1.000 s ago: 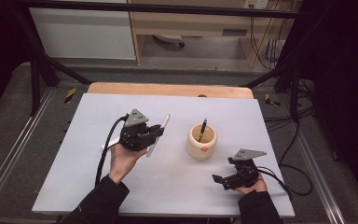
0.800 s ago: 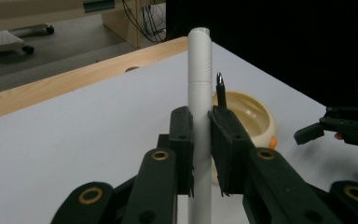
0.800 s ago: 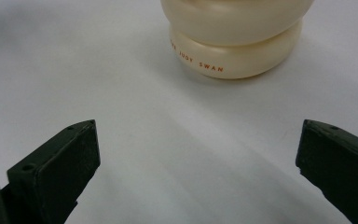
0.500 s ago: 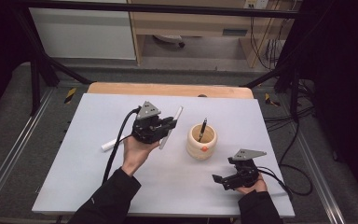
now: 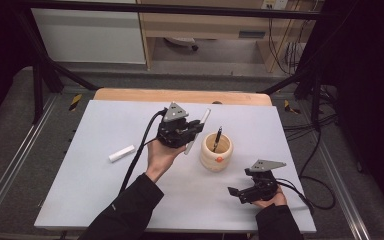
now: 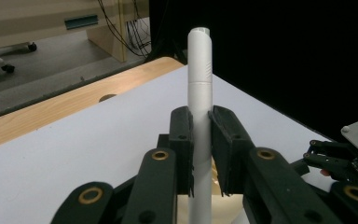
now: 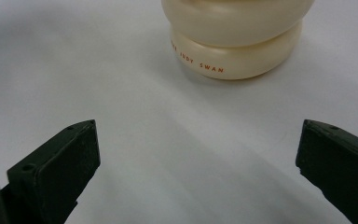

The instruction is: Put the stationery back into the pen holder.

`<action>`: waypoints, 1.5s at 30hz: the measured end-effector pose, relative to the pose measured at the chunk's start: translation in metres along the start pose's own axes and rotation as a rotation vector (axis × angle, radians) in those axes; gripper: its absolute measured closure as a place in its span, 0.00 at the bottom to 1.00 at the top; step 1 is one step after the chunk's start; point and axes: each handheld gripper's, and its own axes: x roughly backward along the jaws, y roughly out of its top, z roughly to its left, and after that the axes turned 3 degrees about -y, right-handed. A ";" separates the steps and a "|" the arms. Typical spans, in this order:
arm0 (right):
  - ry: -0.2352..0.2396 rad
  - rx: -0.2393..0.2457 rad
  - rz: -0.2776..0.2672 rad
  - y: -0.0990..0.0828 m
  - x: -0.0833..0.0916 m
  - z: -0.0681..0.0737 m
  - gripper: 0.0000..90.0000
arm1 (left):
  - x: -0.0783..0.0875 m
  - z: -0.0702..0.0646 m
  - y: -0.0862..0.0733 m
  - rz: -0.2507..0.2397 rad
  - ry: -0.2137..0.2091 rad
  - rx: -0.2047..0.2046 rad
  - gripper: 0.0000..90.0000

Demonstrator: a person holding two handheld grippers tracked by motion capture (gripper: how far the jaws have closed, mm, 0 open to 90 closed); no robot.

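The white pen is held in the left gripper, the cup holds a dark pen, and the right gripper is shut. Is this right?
Not quite: the right gripper is open, its jaws wide apart with nothing between them, as the right gripper view shows. The left gripper does hold the white pen, and the cup holds a dark pen.

From my seat, the white pen's (image 6: 200,93) lower end runs off the bottom edge of the left gripper view, its middle pinched out of sight between the jaws. The cream cup (image 7: 235,39) is cropped by the top edge of the right gripper view, and its lettering starts mid-word. In the high view, the cup's orange mark (image 5: 220,160) is too small to read.
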 end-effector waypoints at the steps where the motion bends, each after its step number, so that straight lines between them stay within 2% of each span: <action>1: -0.001 0.001 -0.005 0.000 0.000 0.000 0.00 | -0.002 -0.001 0.001 -0.002 -0.001 -0.004 0.87; 13: 0.003 0.004 -0.007 0.000 0.000 -0.001 0.00 | -0.033 -0.012 0.012 -0.002 -0.013 -0.022 0.87; 24: 0.004 0.002 -0.006 0.000 0.000 0.000 0.00 | -0.057 -0.013 0.016 0.011 -0.021 -0.022 0.87; 37: 0.006 -0.002 -0.008 0.000 0.000 0.000 0.00 | -0.091 -0.015 0.009 0.024 -0.032 -0.049 0.87; 45: 0.006 -0.001 -0.007 0.000 0.000 0.000 0.00 | -0.104 -0.012 0.000 0.055 -0.039 -0.041 0.87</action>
